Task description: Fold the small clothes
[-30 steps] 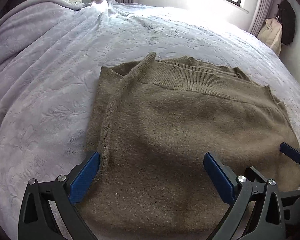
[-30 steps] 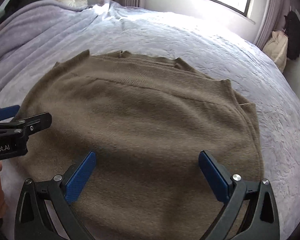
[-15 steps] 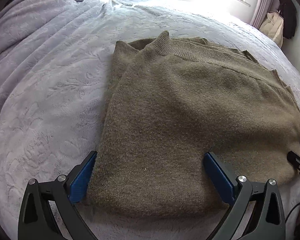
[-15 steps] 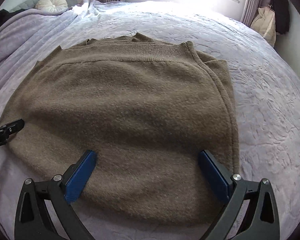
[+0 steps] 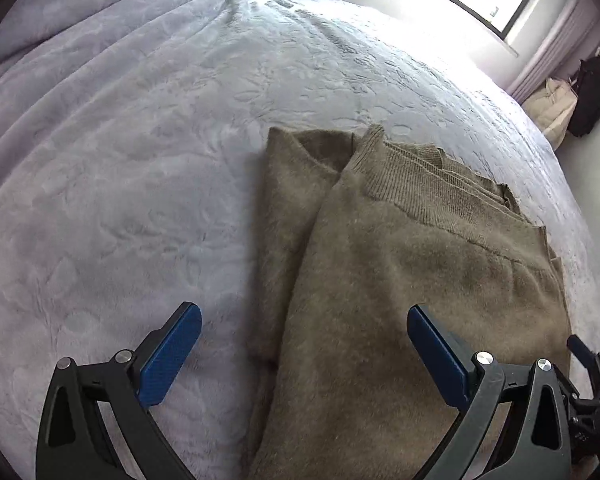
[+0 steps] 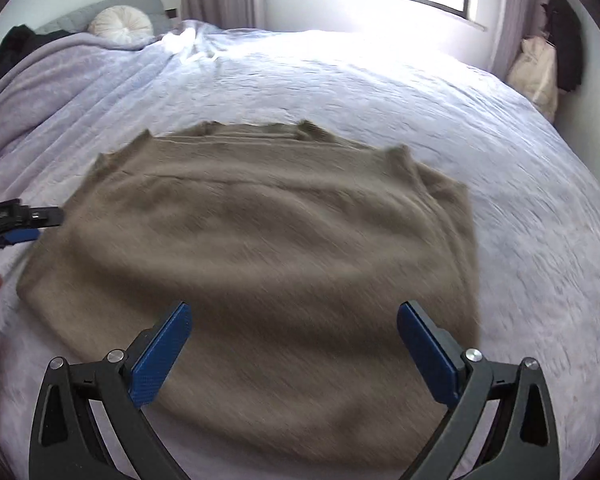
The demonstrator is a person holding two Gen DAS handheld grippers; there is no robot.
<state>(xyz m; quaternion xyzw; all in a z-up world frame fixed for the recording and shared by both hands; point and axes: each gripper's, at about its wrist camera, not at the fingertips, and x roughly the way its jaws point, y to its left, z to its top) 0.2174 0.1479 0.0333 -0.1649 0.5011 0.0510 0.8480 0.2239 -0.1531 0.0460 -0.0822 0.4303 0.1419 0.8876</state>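
Observation:
A folded brown knit sweater (image 5: pixel 400 280) lies flat on the lavender bedspread (image 5: pixel 120 160), ribbed hem toward the window. It also shows in the right wrist view (image 6: pixel 260 248), blurred by motion. My left gripper (image 5: pixel 304 344) is open and empty, over the sweater's left edge. My right gripper (image 6: pixel 294 340) is open and empty, above the sweater's near edge. The left gripper also shows in the right wrist view (image 6: pixel 28 222) at the sweater's left side, and the right gripper shows at the left wrist view's right edge (image 5: pixel 588 364).
The bedspread (image 6: pixel 380 80) covers a wide bed. A round white cushion (image 6: pixel 120 26) and dark clothing (image 6: pixel 24 42) lie at the far left. A cream bag (image 6: pixel 534 68) and black garment (image 6: pixel 566 36) hang by the right wall. A window is behind.
Both grippers have pulled back and risen from the sweater. The left view has swung left, showing more bare bedspread. The sweater lies as before.

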